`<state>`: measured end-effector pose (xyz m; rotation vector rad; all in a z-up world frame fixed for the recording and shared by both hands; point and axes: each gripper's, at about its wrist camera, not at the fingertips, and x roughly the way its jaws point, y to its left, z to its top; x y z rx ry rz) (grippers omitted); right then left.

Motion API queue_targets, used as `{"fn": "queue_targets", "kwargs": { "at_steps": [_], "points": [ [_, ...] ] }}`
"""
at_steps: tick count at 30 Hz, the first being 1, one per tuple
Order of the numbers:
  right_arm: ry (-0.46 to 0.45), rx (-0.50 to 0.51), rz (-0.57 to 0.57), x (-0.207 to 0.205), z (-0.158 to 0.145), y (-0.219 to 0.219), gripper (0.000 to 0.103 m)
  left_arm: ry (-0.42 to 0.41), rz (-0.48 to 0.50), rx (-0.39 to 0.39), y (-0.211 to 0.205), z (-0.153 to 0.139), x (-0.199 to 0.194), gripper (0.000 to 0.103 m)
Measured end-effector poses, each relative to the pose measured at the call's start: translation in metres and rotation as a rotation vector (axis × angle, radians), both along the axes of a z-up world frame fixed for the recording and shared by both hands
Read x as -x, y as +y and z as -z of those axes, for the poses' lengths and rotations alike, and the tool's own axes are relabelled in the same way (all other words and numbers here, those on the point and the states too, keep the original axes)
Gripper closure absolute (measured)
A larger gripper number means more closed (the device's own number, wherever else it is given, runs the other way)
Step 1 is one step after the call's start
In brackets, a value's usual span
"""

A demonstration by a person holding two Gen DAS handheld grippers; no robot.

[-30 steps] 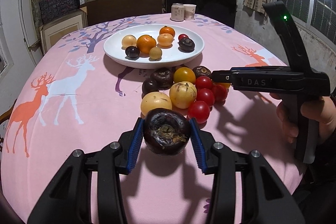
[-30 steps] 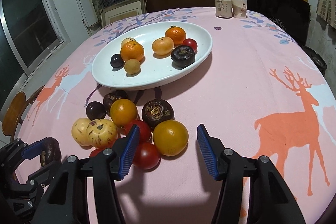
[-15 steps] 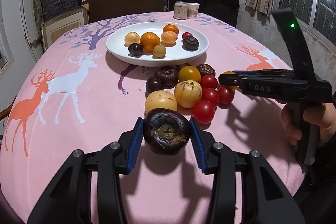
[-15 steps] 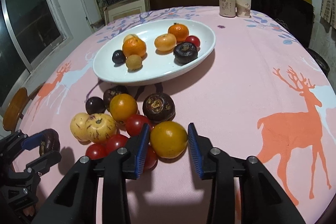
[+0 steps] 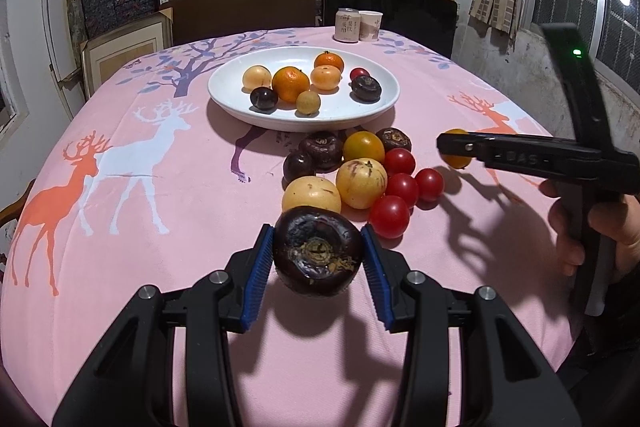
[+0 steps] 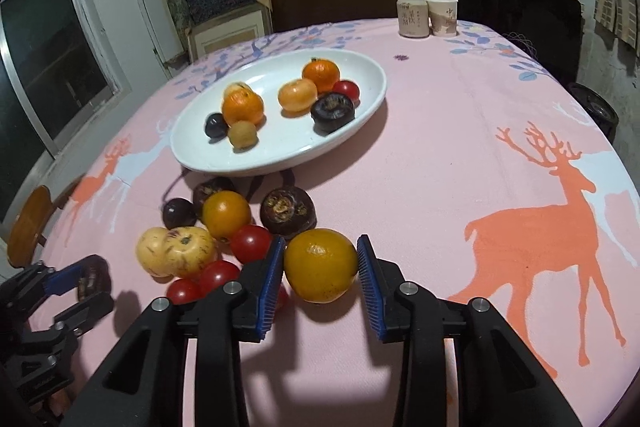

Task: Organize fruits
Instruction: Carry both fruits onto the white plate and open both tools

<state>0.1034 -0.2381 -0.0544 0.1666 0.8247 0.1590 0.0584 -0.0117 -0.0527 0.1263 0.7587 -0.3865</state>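
My left gripper (image 5: 318,261) is shut on a dark purple mangosteen (image 5: 318,251) and holds it above the pink tablecloth, near the front. My right gripper (image 6: 321,267) is shut on a yellow-orange fruit (image 6: 320,265) and holds it just above the cloth; it also shows in the left wrist view (image 5: 456,155). A white oval plate (image 5: 360,111) further back holds several oranges, dark fruits and a red tomato. A loose pile of fruit (image 5: 362,177) lies between the plate and the grippers: red tomatoes, yellow melons, mangosteens, an orange fruit.
A can (image 5: 346,25) and a paper cup (image 5: 370,25) stand at the table's far edge. Dark chairs and shelves of boxes are behind the table. A wooden chair (image 6: 28,227) is at the left edge in the right wrist view.
My right gripper closed on the yellow-orange fruit and lifted it off the cloth. My left gripper kept hold of the mangosteen and drew back a little from the pile.
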Motion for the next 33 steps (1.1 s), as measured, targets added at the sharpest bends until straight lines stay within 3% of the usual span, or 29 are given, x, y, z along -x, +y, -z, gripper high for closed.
{"fn": "queue_targets", "kwargs": {
  "at_steps": [8,19,24,28,33],
  "points": [
    [-0.044,-0.024,-0.025,0.007,-0.027,-0.010,0.066,-0.045,-0.017,0.010,0.002,-0.028,-0.026,0.060],
    [-0.113,-0.028,-0.038,-0.053,-0.076,-0.010,0.066,-0.088,-0.040,0.025,-0.012,-0.063,-0.116,0.060],
    [-0.101,-0.026,-0.048,-0.095,-0.076,-0.002,0.066,-0.091,-0.043,-0.022,-0.033,-0.061,-0.169,0.060],
    [-0.094,-0.040,-0.053,-0.130,-0.070,0.001,0.066,-0.069,-0.046,-0.010,-0.044,-0.054,-0.210,0.060],
    [-0.059,-0.055,-0.053,-0.166,-0.051,0.001,0.066,-0.032,-0.070,-0.080,-0.057,-0.035,-0.259,0.060]
  ]
}}
